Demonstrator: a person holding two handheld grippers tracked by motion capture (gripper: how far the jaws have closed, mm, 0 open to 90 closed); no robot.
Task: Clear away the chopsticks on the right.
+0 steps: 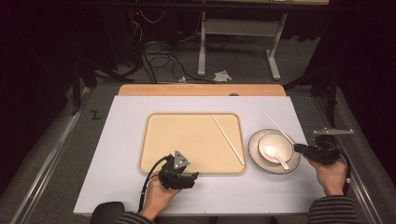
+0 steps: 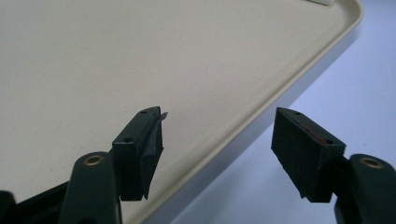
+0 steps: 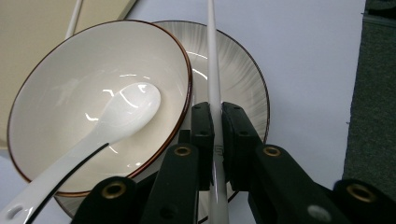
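Nearest the camera, the left tool (image 1: 190,176) hovers wide open astride the tan tray's (image 2: 261,109) near rim, holding nothing. One white chopstick (image 1: 228,140) already lies in the tray. Its mate (image 3: 213,79), clamped in the right tool (image 3: 214,122) above the plate (image 3: 252,84) beside the bowl (image 3: 56,79) and spoon (image 3: 116,116), probably goes there next.

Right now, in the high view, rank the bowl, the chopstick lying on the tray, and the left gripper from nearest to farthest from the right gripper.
1. The bowl, just left of the right gripper, sitting on its plate.
2. The chopstick on the tray, farther left, slanting across the tray's right part.
3. The left gripper, farthest, at the tray's near edge.
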